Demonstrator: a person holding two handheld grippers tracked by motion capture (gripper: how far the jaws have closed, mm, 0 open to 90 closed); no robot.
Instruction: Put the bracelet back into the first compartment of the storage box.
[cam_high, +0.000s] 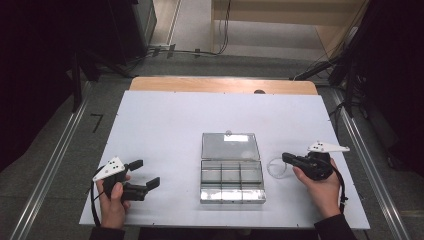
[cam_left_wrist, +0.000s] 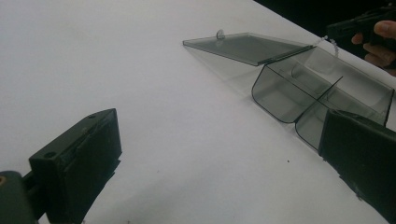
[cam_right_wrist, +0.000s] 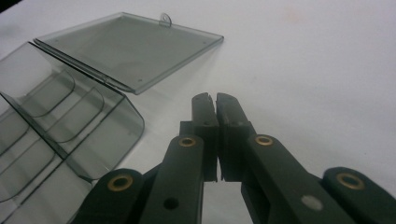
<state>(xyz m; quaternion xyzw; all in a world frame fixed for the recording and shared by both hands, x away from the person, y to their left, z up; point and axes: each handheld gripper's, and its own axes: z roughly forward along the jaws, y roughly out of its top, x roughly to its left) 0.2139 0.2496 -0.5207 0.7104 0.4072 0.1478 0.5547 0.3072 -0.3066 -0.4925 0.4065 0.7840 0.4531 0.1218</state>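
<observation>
My left tool (cam_high: 144, 179) and right tool (cam_high: 289, 159) are matte black, each topped with a white three-cornered plate and trailing a black cable. Brass rivets dot the right tool's arms. My sleeves are dark.

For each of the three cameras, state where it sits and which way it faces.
High view: above the person's side of the table, looking forward and down on the open clear box; both hands show, left gripper and right gripper.
Left gripper view: rides the left gripper, facing across the table at the box; its jaws stand wide apart.
Right gripper view: rides the right gripper, jaws closed, facing past the box's lid.
All three views share the box.
</observation>
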